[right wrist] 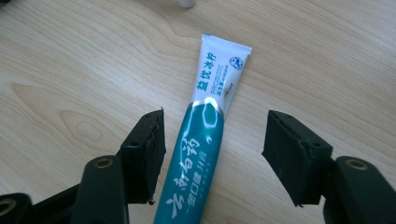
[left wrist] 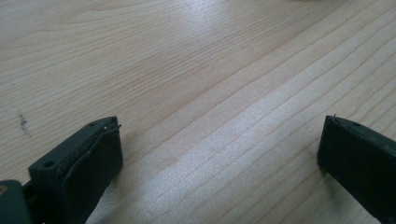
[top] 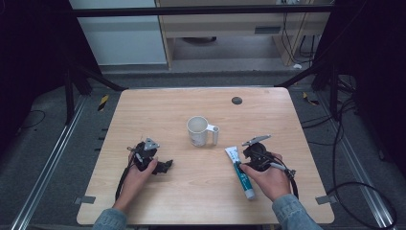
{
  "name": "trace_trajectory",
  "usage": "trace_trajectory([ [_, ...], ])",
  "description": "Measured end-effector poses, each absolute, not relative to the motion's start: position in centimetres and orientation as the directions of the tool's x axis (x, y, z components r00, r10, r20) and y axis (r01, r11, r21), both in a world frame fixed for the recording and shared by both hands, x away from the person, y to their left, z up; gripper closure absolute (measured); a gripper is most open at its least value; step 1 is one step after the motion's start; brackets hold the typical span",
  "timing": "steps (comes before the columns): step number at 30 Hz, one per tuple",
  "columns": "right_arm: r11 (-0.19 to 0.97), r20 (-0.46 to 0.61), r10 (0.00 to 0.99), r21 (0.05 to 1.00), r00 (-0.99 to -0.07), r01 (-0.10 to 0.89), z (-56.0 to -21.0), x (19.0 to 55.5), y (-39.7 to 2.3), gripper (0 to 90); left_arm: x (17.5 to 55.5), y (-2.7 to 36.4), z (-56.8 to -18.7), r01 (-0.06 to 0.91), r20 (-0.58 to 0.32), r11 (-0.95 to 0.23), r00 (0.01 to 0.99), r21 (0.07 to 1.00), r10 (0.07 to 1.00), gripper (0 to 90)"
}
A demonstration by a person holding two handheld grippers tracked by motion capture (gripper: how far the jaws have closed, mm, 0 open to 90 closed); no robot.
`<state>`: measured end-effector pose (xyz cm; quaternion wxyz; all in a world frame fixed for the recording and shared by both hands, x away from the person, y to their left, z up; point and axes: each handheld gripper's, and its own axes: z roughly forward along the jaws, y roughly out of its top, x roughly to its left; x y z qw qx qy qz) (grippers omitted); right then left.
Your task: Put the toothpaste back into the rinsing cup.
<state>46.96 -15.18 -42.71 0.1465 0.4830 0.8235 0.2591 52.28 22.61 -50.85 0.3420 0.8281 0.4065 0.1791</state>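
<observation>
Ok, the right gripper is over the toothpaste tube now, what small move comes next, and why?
Probably close the right gripper on the toothpaste tube. The tube lies flat on the table between the open jaws: the left pad sits close beside it, and a gap remains on the other side. Centring slightly first may give an even grip.

White mug (top: 198, 131) upright on the wooden counter (top: 158, 108), beyond and left of the right gripper (top: 247, 158), handle toward it. Dark round spot (top: 236, 100) farther off.
</observation>
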Motion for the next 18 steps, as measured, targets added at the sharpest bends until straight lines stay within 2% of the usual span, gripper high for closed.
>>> trace_trajectory([
  [7,0.416,0.001,0.869,0.538,-0.495,0.733,-43.8,48.0,-14.2,45.3,52.3,22.6,-50.8,0.551,0.019,-0.435,0.605,0.712,0.796,0.0],
  [18,0.417,0.009,0.873,0.503,-0.488,0.757,-45.5,49.3,-13.2,48.3,52.3,22.6,-50.8,0.551,0.019,-0.436,0.605,0.712,0.796,0.0],
])
